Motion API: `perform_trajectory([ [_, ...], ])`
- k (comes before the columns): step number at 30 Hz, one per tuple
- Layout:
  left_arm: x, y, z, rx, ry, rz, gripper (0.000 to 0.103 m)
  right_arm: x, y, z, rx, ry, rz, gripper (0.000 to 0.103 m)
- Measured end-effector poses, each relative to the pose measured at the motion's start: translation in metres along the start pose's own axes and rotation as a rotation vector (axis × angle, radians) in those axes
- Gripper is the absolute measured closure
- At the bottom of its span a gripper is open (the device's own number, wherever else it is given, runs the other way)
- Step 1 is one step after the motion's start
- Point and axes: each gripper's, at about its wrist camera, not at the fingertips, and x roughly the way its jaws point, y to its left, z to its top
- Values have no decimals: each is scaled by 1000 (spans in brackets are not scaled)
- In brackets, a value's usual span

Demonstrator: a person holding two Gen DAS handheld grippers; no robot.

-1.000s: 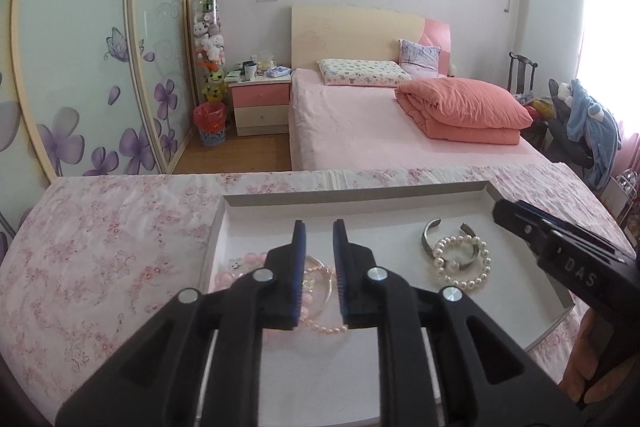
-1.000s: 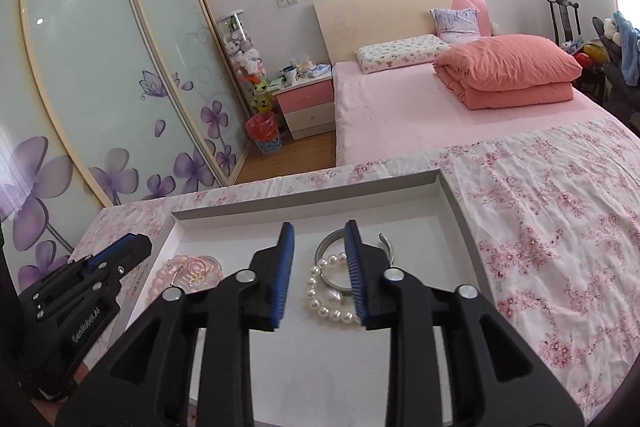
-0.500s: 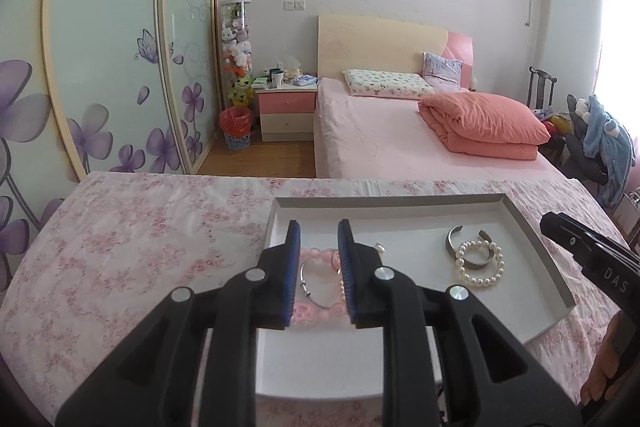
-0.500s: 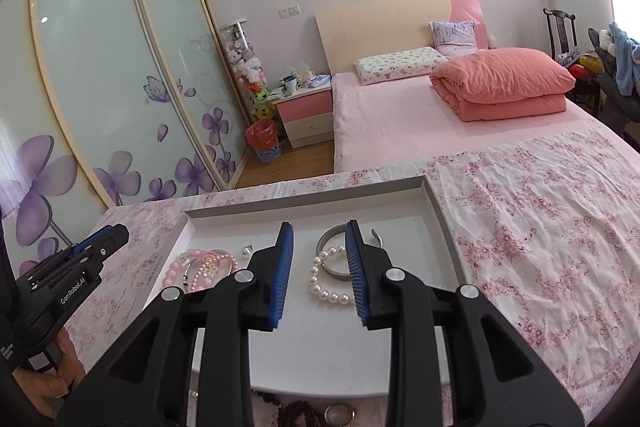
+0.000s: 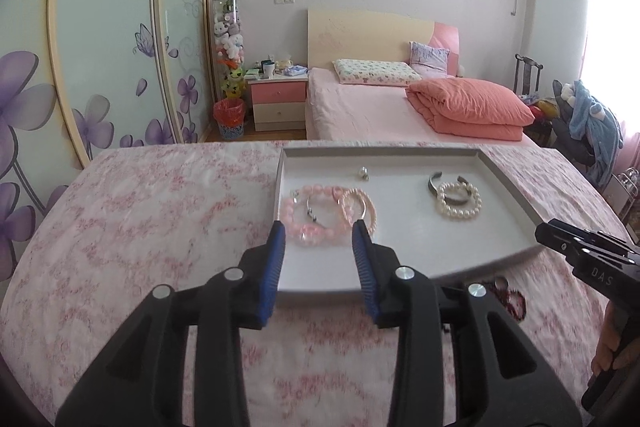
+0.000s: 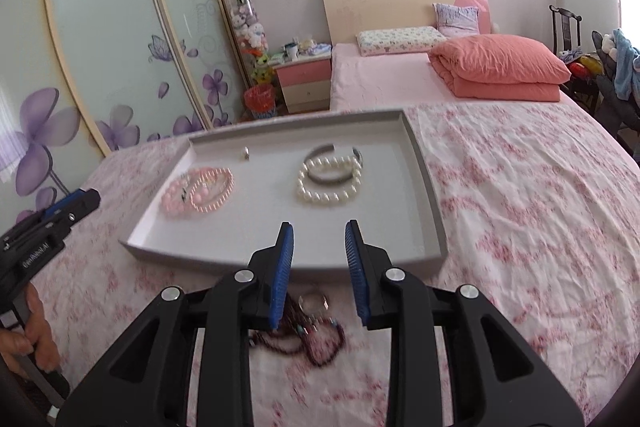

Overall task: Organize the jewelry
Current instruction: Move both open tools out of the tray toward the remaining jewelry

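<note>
A shallow grey tray (image 6: 434, 211) sits on the pink floral cloth (image 6: 520, 195), holding pink bead bracelets (image 5: 316, 213) at its left, a pearl bracelet (image 6: 328, 183) looped over a metal cuff (image 6: 332, 163) at its right (a small ring (image 5: 363, 172) behind). Dark beads (image 6: 312, 337) lie on the cloth before the tray. Left gripper (image 5: 318, 235), empty, is opening; right gripper (image 6: 319, 239) stands apart, empty. Both have drawn back from above the tray.

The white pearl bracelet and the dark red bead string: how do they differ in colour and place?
The white pearl bracelet lies inside the tray, as a neat ring around a metal cuff; the dark red bead string lies outside it on the floral cloth, loosely tangled. The first is pale, the second dark. Both are beaded and in no gripper.
</note>
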Motion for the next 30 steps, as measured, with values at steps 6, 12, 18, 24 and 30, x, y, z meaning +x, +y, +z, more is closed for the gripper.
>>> perform_trajectory([
  [6, -7, -1, -22, 24, 35, -28, 56, 7, -4, -26, -23, 98, 2, 75],
  [12, -5, -3, -34, 36, 61, -37, 51, 14, 8, -42, -82, 161, 16, 67],
  [18, -2, 0, -37, 30, 75, -36, 49, 25, 20, -47, -132, 192, -5, 60],
  [24, 1, 1, -39, 26, 84, -38, 48, 31, 28, -44, -148, 198, -6, 59],
  [30, 4, -1, -40, 26, 95, -43, 48, 34, 38, -44, -189, 187, -31, 67],
])
